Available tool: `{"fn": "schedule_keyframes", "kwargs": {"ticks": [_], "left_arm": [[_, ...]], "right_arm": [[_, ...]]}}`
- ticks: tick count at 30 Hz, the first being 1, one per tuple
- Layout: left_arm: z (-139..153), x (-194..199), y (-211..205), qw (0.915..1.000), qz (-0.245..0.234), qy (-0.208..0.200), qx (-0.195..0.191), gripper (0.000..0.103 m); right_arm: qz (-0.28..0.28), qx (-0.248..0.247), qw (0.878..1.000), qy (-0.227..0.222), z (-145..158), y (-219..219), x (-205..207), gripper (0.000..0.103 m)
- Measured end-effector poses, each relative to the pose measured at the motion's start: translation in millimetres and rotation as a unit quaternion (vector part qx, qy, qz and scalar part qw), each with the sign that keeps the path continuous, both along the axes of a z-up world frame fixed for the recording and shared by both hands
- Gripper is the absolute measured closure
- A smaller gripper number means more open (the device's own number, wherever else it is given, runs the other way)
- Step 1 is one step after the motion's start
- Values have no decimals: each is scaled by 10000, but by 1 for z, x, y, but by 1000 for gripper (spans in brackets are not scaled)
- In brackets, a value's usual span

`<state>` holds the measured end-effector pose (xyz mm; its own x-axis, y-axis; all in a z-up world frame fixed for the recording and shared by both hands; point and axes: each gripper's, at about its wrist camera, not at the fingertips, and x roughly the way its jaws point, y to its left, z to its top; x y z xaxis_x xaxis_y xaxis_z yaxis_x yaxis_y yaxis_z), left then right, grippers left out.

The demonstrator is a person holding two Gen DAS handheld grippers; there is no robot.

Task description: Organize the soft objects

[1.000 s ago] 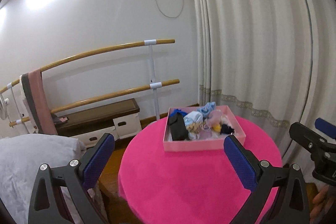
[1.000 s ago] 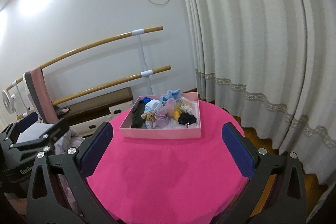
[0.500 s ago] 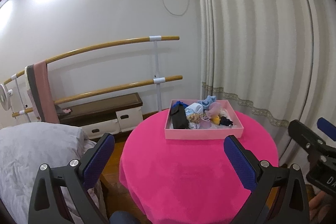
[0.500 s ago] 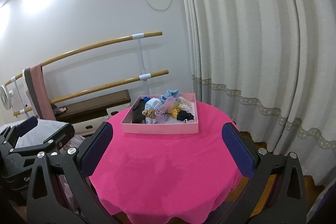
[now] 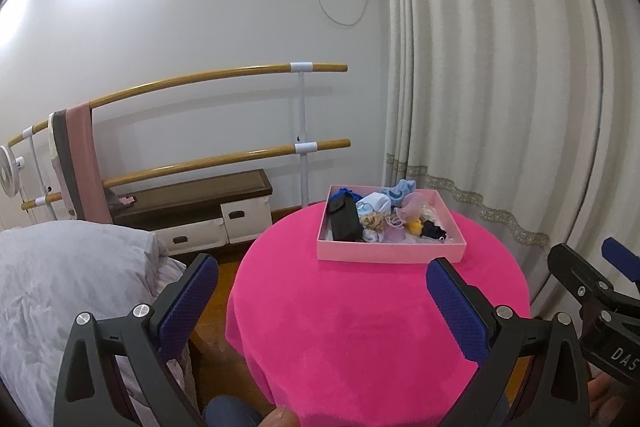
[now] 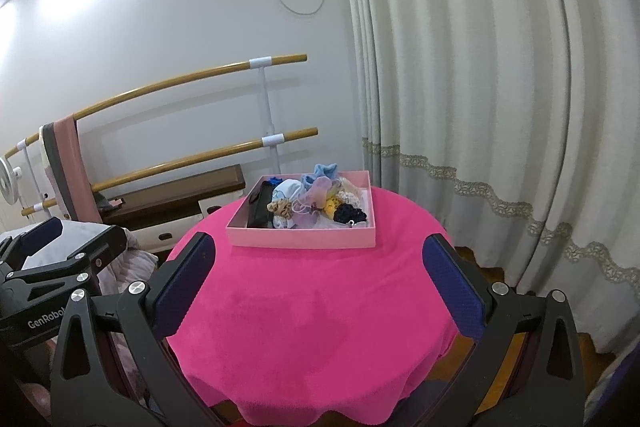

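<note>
1. A round table under a bright pink tablecloth (image 6: 304, 311) carries a shallow pink box (image 6: 300, 239) near its far edge, close to the cream curtain (image 6: 460, 67).
2. The pink box's long axis runs left to right across the table; in the left wrist view its left side angles slightly away toward the wall.
3. Inside it, from left to right: a black pouch (image 5: 343, 219) along the left wall, long axis pointing from near rim to far rim; a light blue bundle (image 5: 374, 203); a leopard-print scrunchie (image 6: 281, 207); a sheer lilac piece (image 6: 316, 195); a yellow scrunchie (image 6: 330, 205); and a dark navy scrunchie (image 6: 350, 214) by the near right corner. A pale blue fluffy item (image 6: 323, 171) sticks up at the far rim.
4. Compared with a second ago, both cameras sit farther back and higher: more of the tablecloth's near edge shows, and the box looks smaller and more distant.
5. The left gripper (image 5: 322, 301) hovers level before the table's near left edge, its blue-padded fingers spread wide with nothing between them.
6. The right gripper (image 6: 318, 283) hovers over the near edge, aimed at the box, fingers likewise wide apart and empty.
7. A ballet barre (image 5: 200, 83) with a draped pink band stands left along the wall.
</note>
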<state>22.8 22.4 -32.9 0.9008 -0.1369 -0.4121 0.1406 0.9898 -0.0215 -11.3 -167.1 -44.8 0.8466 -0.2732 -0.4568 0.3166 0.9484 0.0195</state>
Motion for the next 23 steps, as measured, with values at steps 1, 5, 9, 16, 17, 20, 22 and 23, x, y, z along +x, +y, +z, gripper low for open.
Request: {"fn": "schedule_keyframes", "kwargs": {"ticks": [1, 5, 9, 16, 17, 20, 22, 23], "left_arm": [[-2, 1, 0, 10000, 3, -9, -5, 0], [-6, 1, -1, 10000, -14, -41, -21, 0], [-8, 1, -3, 10000, -13, -19, -6, 0], [-10, 1, -4, 10000, -65, -11, -27, 0], [-10, 1, -4, 10000, -72, -24, -29, 0], [-10, -2, -4, 9999, -93, -81, -40, 0], [-10, -4, -4, 9999, -83, -118, -45, 0], [-11, -4, -5, 9999, -81, -133, -46, 0]], "right_arm": [[-11, -12, 10000, -8, 0, 0, -1, 0], [-46, -57, 10000, -35, -1, 0, -1, 0], [-30, -81, 10000, -39, -2, 1, -2, 0], [-30, -92, 9999, -54, -2, 1, -3, 0], [-31, -94, 9999, -56, -2, 1, -3, 0], [-30, -108, 9999, -68, -1, 1, -3, 0], [-31, -124, 9999, -79, -1, 1, -3, 0], [-32, -132, 9999, -89, 0, 2, -3, 0]]}}
